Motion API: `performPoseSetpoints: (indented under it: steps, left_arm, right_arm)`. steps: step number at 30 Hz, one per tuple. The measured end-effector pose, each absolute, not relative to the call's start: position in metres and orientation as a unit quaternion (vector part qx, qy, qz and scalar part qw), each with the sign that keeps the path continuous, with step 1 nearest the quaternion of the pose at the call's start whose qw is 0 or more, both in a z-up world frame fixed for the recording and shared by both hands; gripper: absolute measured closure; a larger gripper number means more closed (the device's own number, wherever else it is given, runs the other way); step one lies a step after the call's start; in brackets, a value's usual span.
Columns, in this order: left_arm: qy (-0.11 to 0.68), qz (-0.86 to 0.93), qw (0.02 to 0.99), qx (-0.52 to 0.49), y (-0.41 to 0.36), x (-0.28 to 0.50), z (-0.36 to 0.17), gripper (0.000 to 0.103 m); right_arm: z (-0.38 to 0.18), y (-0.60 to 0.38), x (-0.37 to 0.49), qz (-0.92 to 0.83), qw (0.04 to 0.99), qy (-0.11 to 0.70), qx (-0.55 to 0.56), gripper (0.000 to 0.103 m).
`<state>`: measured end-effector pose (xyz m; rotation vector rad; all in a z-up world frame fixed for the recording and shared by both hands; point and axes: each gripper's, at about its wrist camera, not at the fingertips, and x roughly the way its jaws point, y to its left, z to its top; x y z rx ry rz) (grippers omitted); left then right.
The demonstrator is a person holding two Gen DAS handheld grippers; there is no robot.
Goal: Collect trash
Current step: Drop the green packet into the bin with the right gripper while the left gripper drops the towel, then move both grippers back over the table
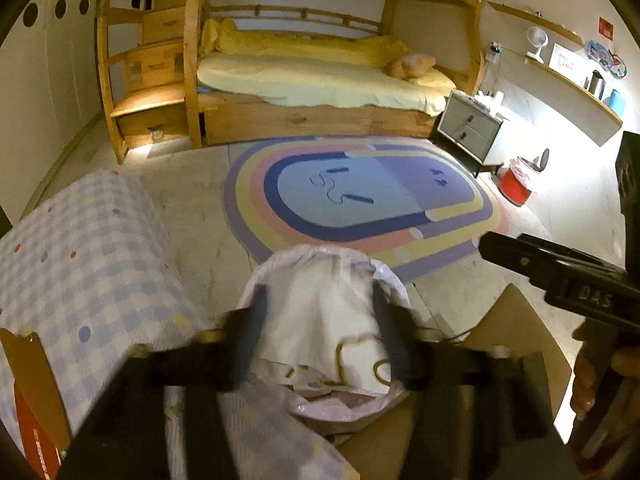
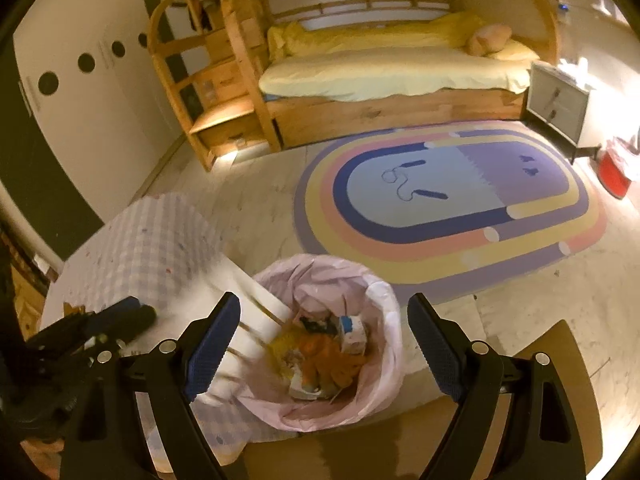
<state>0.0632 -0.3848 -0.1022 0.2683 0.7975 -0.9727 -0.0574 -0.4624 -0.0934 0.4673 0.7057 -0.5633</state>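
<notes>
Hovering over the bin bag (image 2: 328,344), both tools tilted down at it.

Right tool (image 2: 324,344): released, jaws spread wide, nothing between the pads. The bag's open mouth sits directly below and ahead of it, framed between the two fingers. Inside I see crumpled wrappers, something orange, and a small carton (image 2: 353,334).

Left tool (image 1: 320,332): partly spread, blurred in its own view. A white paper bag (image 1: 340,320) fills the gap between its fingers; I cannot tell whether the pads are pressing it or have let it go. From the right view the paper bag slants in over the near-left rim of the bin bag, one end on the checked cloth (image 2: 152,248) of the tabletop, the other dipping into the mouth.

Key relation: the paper bag's long axis runs from the left tool down and rightward into the bin bag. The left tool is nearer to it; the right tool stands just beside, over the mouth.

Judgement: the paper bag is half in. A push or drop along that axis should finish it. Risk: the thin rim folds under and the paper bag slides back onto the cloth.

A red bin (image 1: 516,188) stands well apart, past the rug (image 1: 360,196).
</notes>
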Motion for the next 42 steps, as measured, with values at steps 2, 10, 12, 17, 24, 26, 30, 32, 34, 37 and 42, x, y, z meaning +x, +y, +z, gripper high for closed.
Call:
performPoseSetpoints:
  steps: [2,10,12,17,24,26,30,32,34,37,42]
  left_arm:
    - [0.369,-0.449,0.804,0.125,-0.379,0.063,-0.100,0.048]
    - [0.353,-0.397,0.839,0.120,-0.314,0.062,-0.084,0.046]
    - [0.352,-0.379,0.848,0.117,-0.292,0.061,-0.081,0.043]
    - [0.342,-0.326,0.874,0.110,-0.237,0.065,-0.070,0.038]
    - [0.333,-0.239,0.906,0.100,-0.156,0.074,-0.062,0.034]
    - [0.335,-0.214,0.912,0.099,-0.132,0.077,-0.064,0.032]
    - [0.348,-0.166,0.918,0.088,-0.088,0.085,-0.072,0.028]
    - [0.359,-0.146,0.918,0.079,-0.070,0.090,-0.078,0.024]
    - [0.368,-0.129,0.918,0.072,-0.056,0.092,-0.083,0.023]
    - [0.380,-0.108,0.917,0.061,-0.035,0.097,-0.090,0.019]
    - [0.392,-0.095,0.914,0.052,-0.021,0.106,-0.097,0.019]
  right_arm:
    - [-0.091,-0.462,-0.060,-0.270,0.874,0.335,0.224,0.018]
    - [-0.084,-0.435,-0.056,-0.247,0.884,0.332,0.218,0.018]
    - [-0.081,-0.421,-0.052,-0.235,0.889,0.331,0.214,0.018]
    - [-0.071,-0.383,-0.039,-0.200,0.901,0.330,0.198,0.018]
    - [-0.069,-0.306,-0.002,-0.120,0.920,0.345,0.146,0.018]
    - [-0.070,-0.287,0.010,-0.099,0.922,0.350,0.131,0.018]
    - [-0.077,-0.245,0.034,-0.052,0.926,0.362,0.100,0.018]
    - [-0.082,-0.229,0.044,-0.035,0.926,0.367,0.086,0.019]
    - [-0.088,-0.210,0.056,-0.012,0.926,0.372,0.069,0.025]
    - [-0.098,-0.191,0.072,0.010,0.922,0.383,0.051,0.045]
    - [-0.110,-0.179,0.098,0.028,0.915,0.399,0.045,0.048]
